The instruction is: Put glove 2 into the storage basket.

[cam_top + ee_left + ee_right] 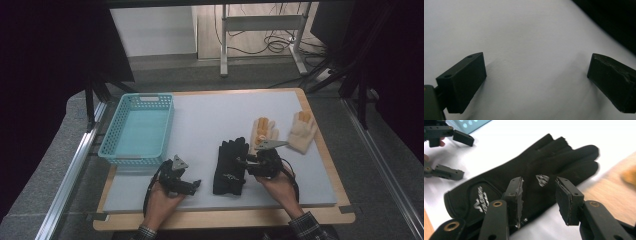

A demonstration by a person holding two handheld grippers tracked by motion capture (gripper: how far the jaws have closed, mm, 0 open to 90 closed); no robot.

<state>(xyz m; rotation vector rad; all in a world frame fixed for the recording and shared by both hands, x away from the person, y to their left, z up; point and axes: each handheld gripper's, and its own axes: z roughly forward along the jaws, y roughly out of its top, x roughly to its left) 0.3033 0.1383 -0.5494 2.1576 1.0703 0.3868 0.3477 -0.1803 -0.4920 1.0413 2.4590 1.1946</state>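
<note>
Black glove (pixel 524 182) lying flat on white mat (pixel 210 120), mid-table, silver logos on back and cuff; right gripper (pixel 537 197) hovering just above its back, jaws partly apart, gripping nothing; left gripper (pixel 536 75) resting over bare mat, jaws wide, empty; tan gloves (pixel 265 131) lying beyond; teal basket (pixel 116 150) sitting far left.

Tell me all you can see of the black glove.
The black glove lies flat on the white mat, fingers pointing away from the person, cuff toward the near edge. It looks like soft fabric, with a silver logo by the cuff and a smaller mark on its back. The right claw stands open just over it, the glove between its jaws; whether the pads touch it is unclear.
</note>
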